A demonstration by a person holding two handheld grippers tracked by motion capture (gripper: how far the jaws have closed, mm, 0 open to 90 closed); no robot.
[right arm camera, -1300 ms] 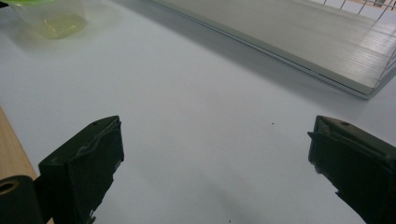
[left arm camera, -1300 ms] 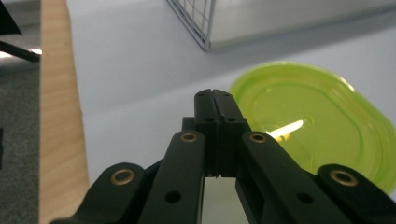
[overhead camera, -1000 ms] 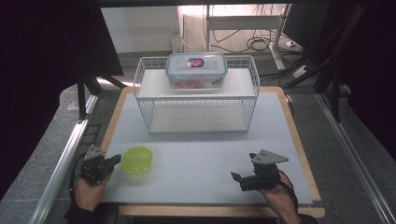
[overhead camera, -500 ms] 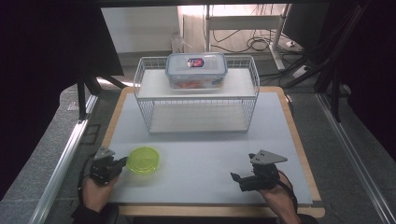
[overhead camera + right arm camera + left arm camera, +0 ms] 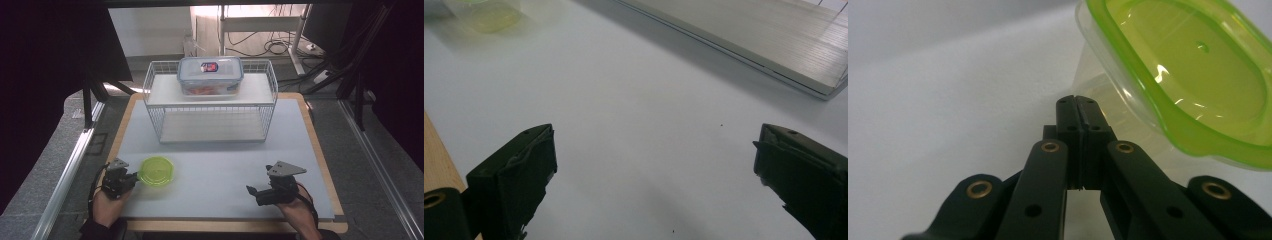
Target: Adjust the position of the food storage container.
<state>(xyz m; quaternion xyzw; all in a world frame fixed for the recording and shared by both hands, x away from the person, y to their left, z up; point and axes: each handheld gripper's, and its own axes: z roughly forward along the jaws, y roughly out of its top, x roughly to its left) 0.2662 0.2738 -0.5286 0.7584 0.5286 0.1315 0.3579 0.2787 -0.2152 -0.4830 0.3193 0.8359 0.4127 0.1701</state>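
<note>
Red and blue label on lidded box point(image 5: 210, 75), wording unreadable

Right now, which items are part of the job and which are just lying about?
In play:
- green-lidded container
- left claw, shut, empty, beside it

Lying about:
- wire rack
- clear lidded box on the rack
- right claw, open, empty

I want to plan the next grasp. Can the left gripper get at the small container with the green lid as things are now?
Probably yes. The left gripper sits right beside the green-lidded container, with bare table between them and nothing in the way. Its jaws are shut, though, so they would need to open first.
</note>
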